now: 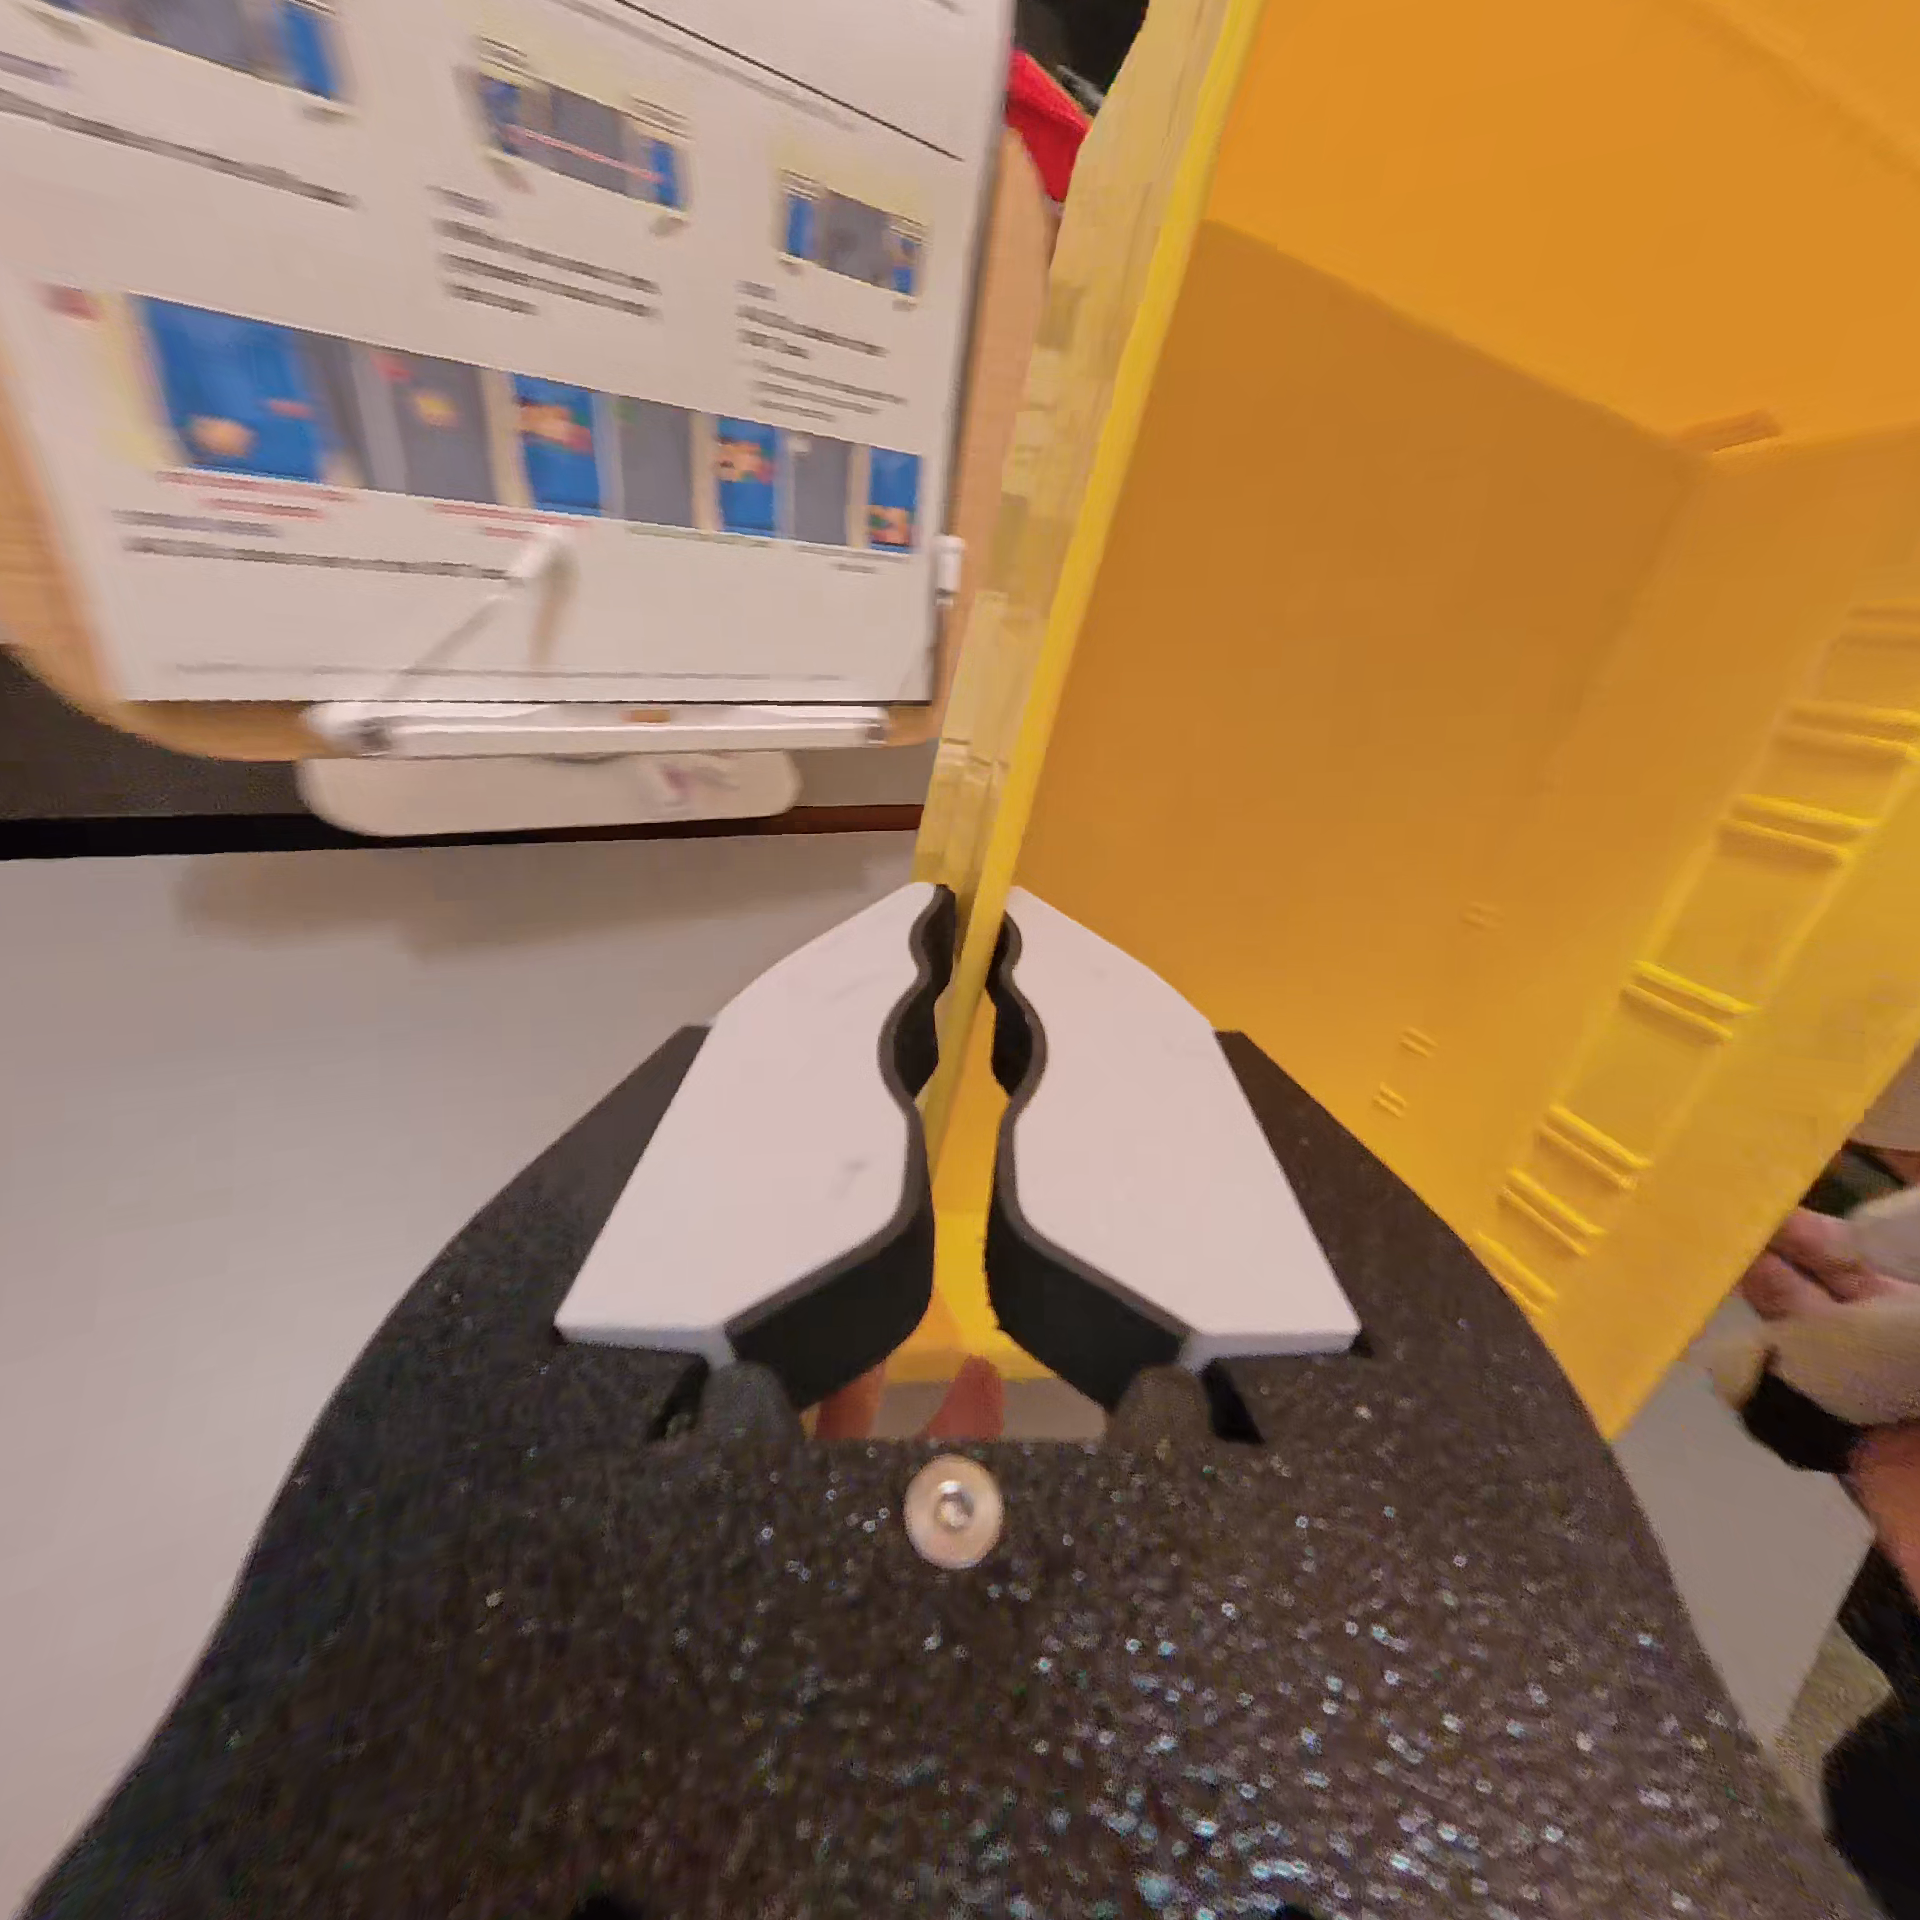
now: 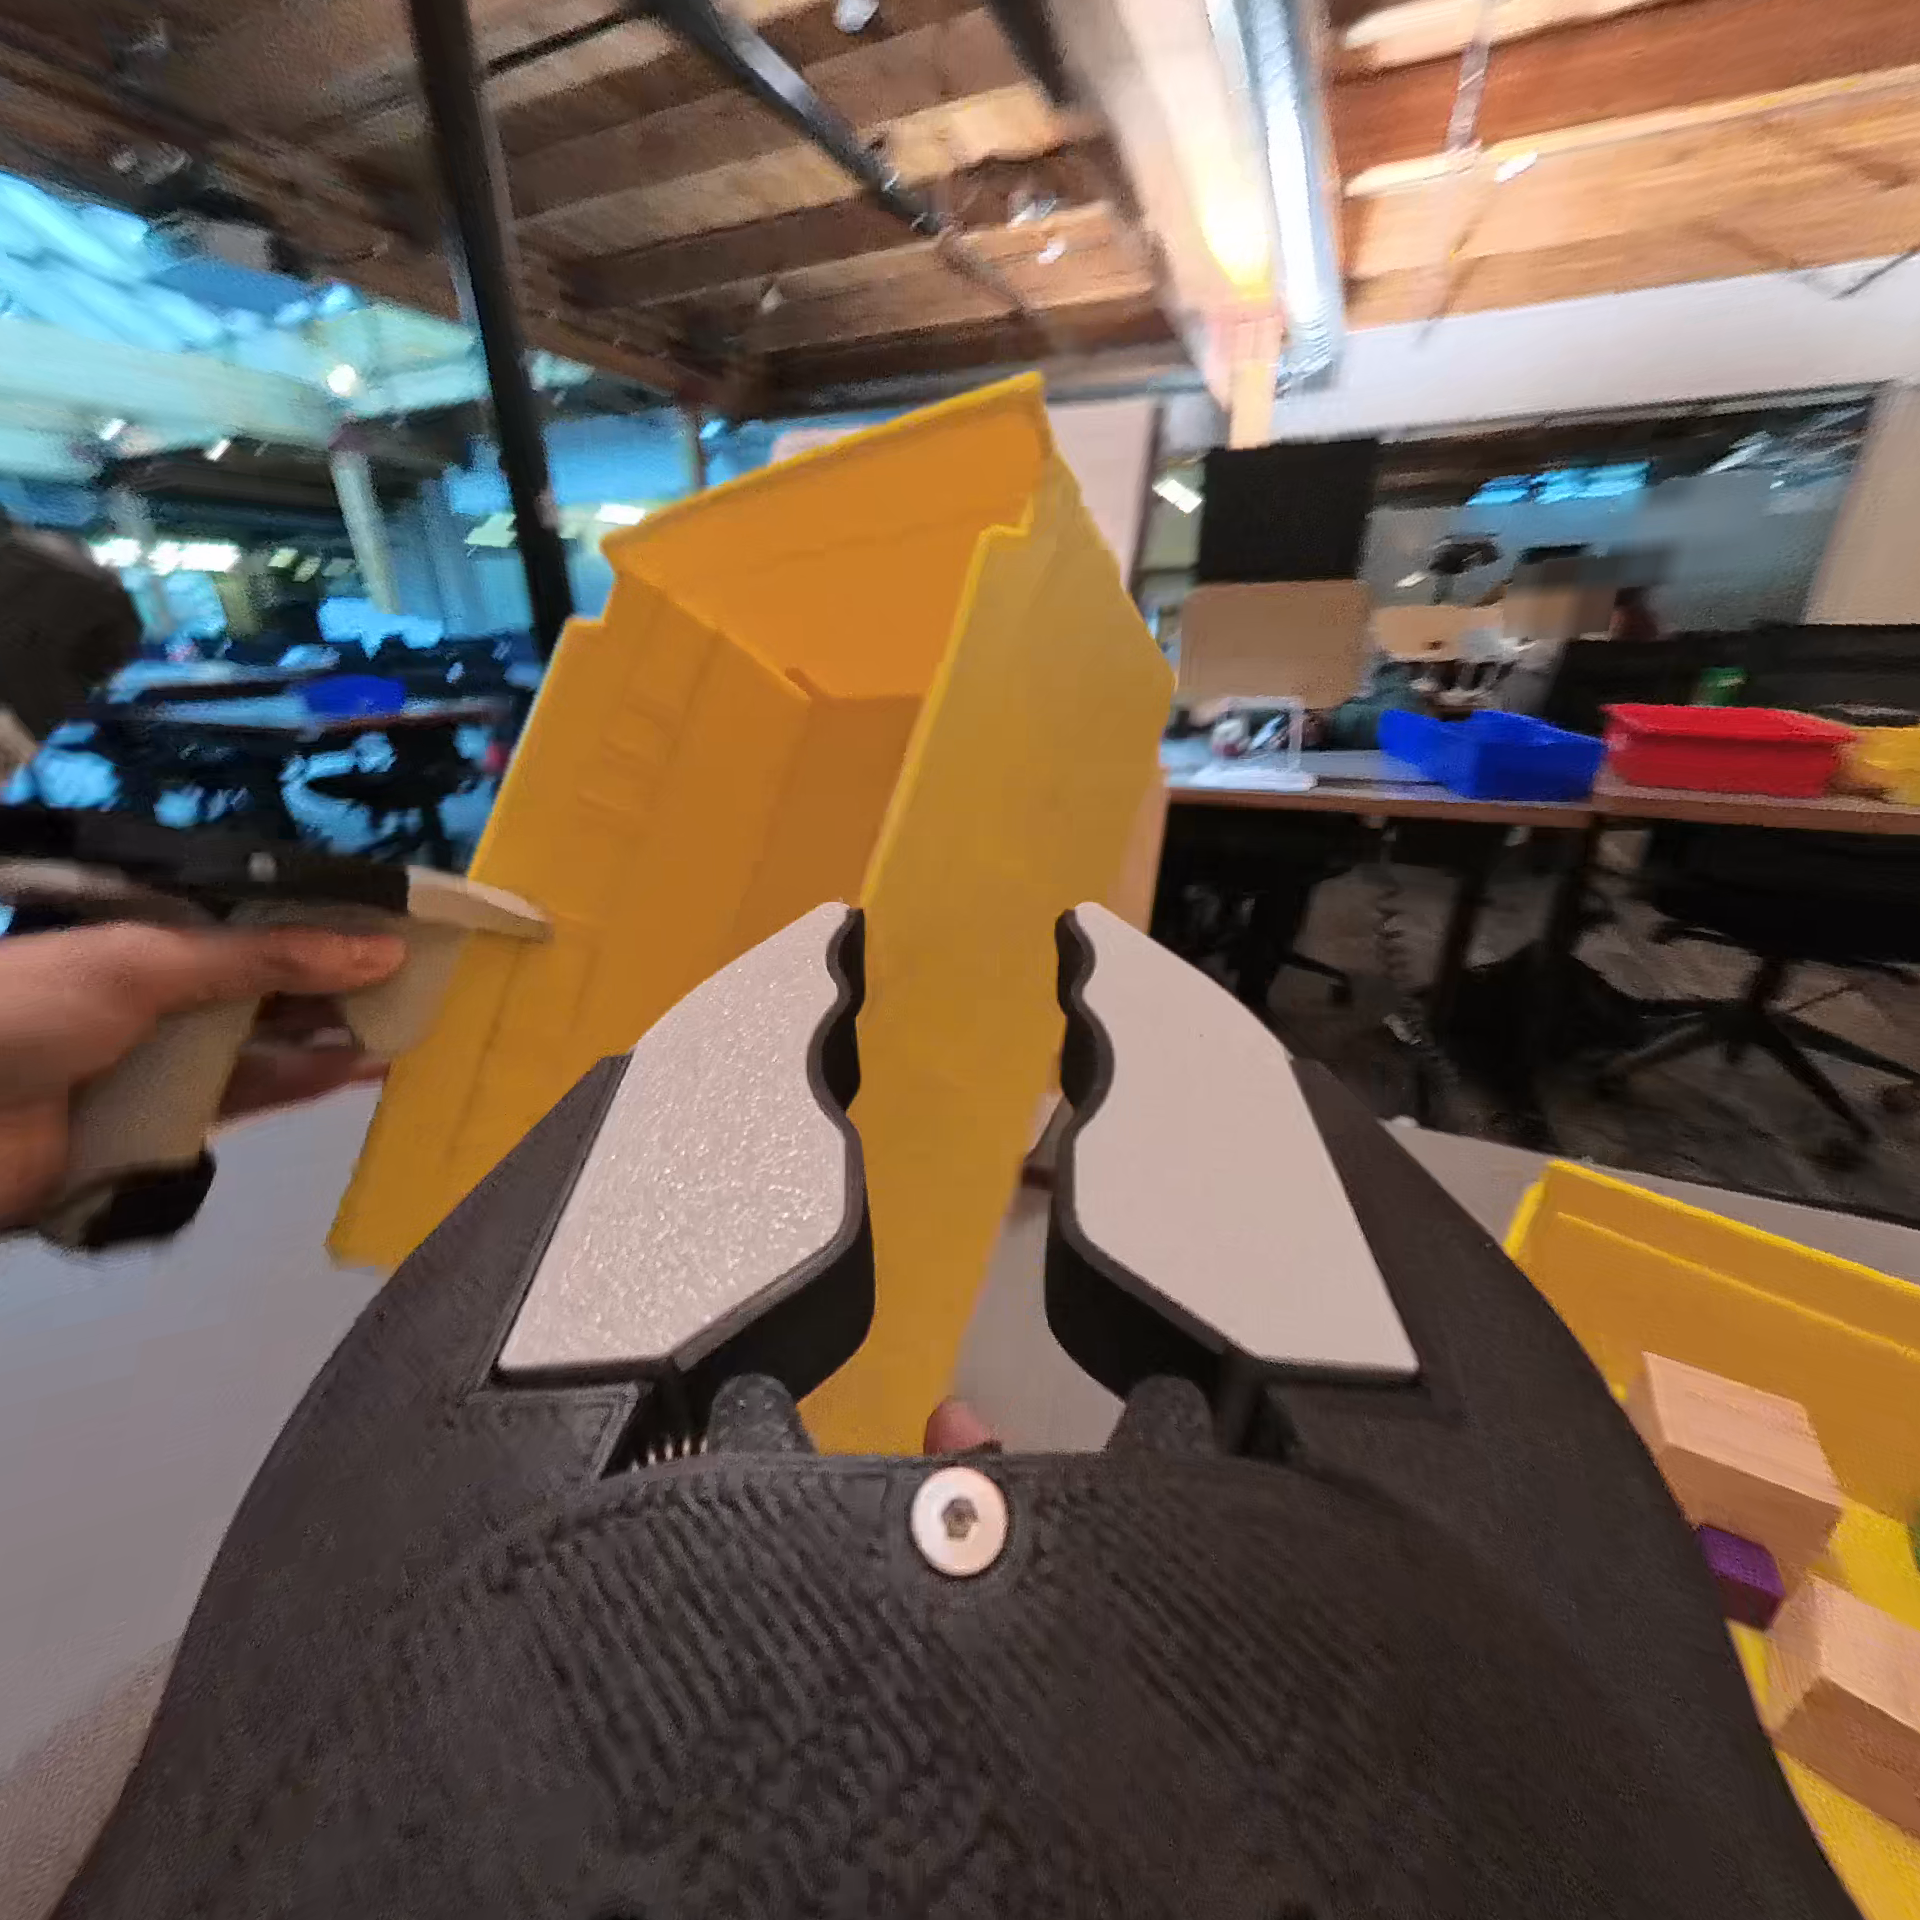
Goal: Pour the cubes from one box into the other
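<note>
Left wrist view shows the left tool (image 1: 968, 935) clenched on the thin side wall of a yellow box (image 1: 1403, 675), its two grey fingers (image 1: 790, 1122) pressed against either face of the wall's edge. The box is lifted off the pale bench (image 1: 312, 1143) and tipped, its open inside facing the camera with nothing visible in it. Behind it stands a blurred instruction sheet (image 1: 468, 343) on a white holder (image 1: 561, 769), and a person's hand (image 1: 1808, 1278) shows at the right edge.

Right wrist view shows the same tipped yellow box (image 2: 727, 790) from the other side, raised above the bench (image 2: 156, 1403). The right tool (image 2: 958, 940) is released: its fingers (image 2: 707, 1143) stand apart, with the box's near wall running between them; the left finger lies close against that wall, while a clear gap remains at the right finger. Farther left, the other tool (image 2: 488, 920) grips the box's far wall, held by a hand (image 2: 135, 997). At the lower right, a second yellow box (image 2: 1704, 1309) rests on the bench and holds wooden cubes (image 2: 1735, 1444) and a purple cube (image 2: 1745, 1574). In the background, a blue bin (image 2: 1496, 753) and a red bin (image 2: 1725, 748) sit on a distant table.
</note>
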Motion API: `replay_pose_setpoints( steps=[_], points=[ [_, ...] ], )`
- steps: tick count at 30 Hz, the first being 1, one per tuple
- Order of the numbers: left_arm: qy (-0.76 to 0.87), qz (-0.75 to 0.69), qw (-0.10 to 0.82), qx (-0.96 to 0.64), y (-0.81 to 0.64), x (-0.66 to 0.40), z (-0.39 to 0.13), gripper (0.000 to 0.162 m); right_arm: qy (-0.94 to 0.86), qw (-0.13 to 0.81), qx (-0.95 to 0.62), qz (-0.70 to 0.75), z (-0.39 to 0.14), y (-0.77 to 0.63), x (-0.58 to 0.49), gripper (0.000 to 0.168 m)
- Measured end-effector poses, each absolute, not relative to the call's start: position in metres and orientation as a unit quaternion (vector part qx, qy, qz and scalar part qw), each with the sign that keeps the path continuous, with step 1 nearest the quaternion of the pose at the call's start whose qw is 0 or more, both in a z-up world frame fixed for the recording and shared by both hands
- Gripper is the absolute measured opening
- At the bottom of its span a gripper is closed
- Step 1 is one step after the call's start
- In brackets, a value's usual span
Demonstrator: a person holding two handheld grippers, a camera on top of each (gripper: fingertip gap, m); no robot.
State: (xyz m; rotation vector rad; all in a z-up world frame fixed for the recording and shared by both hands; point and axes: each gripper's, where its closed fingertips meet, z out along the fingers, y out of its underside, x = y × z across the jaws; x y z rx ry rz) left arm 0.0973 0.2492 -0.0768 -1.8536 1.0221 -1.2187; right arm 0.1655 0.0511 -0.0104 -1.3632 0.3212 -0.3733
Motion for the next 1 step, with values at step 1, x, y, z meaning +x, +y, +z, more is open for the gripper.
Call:
replay_pose_setpoints(
  steps=[1],
  points=[
    [0.389,-0.461,0.344,-0.719,0.2669,0.0813,-0.0778,0.004,0.137,0.729,-0.651,-0.162,-0.0176,0.0542,0.1614,0.037]
  ],
)
